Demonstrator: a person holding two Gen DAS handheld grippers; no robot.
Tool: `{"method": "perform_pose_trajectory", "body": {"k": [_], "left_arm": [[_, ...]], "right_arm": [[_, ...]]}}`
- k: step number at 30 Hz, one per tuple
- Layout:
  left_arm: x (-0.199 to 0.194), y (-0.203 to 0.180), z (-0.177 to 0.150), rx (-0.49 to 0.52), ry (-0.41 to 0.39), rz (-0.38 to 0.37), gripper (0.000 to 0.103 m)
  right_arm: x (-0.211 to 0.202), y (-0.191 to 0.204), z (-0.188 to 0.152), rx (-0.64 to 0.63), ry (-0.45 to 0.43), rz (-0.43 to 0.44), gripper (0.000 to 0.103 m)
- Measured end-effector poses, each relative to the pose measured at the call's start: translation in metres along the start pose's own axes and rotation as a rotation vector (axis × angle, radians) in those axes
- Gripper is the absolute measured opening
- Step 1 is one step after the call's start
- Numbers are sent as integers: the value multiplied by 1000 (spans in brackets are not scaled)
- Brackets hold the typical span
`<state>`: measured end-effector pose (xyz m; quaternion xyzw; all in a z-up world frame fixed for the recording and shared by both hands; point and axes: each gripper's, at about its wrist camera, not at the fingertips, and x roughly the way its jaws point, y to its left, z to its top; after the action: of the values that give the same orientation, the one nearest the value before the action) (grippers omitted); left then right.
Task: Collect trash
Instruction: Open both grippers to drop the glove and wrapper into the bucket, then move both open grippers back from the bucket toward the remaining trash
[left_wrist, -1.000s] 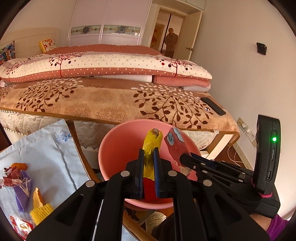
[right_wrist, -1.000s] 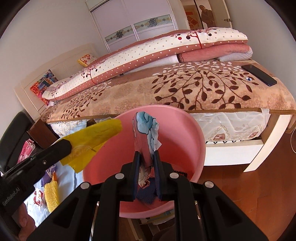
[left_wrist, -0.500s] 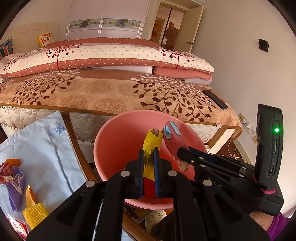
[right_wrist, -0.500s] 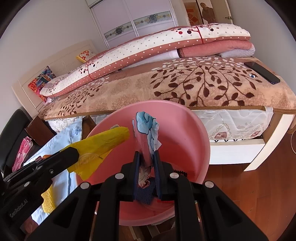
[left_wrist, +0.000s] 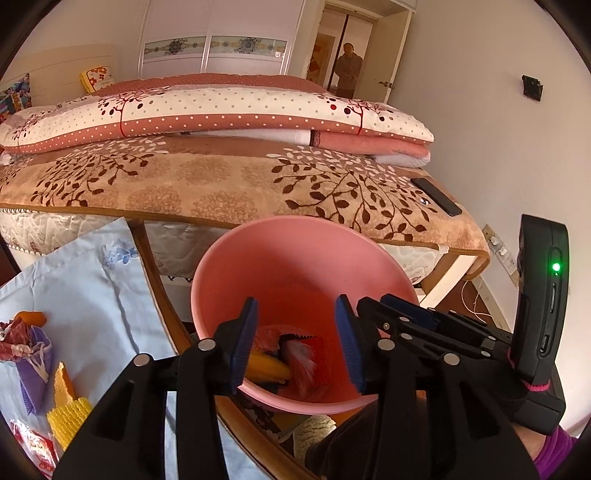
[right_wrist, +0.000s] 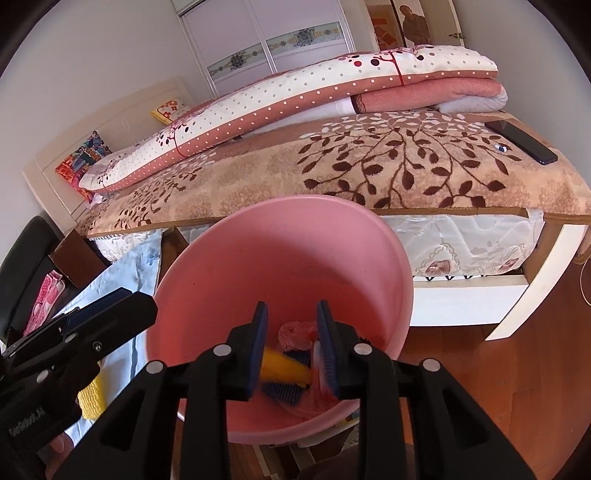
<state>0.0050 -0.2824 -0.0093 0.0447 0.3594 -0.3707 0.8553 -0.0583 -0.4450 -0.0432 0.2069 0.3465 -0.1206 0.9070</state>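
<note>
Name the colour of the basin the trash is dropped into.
Pink basin, shown best in the right wrist view.

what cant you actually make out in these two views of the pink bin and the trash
- Bottom of the pink bin: in both views gripper fingers cover part of the dropped trash.
- Trash left on the blue cloth: cut by the left wrist view's edge.
- Left hand-held gripper and right hand-held gripper: jaws have just been opening, nothing pressed between them.
</note>
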Motion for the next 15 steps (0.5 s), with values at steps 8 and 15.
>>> {"method": "perform_pose_trajectory", "body": {"k": [8, 15], "left_arm": [[-13, 1, -2, -14, -27, 35, 44], [-30, -2, -5, 2, -62, 58, 44]], "right_arm": [[-16, 6, -7, -11, -34, 8, 40], [-30, 16, -11, -31, -57, 7, 44]]}}
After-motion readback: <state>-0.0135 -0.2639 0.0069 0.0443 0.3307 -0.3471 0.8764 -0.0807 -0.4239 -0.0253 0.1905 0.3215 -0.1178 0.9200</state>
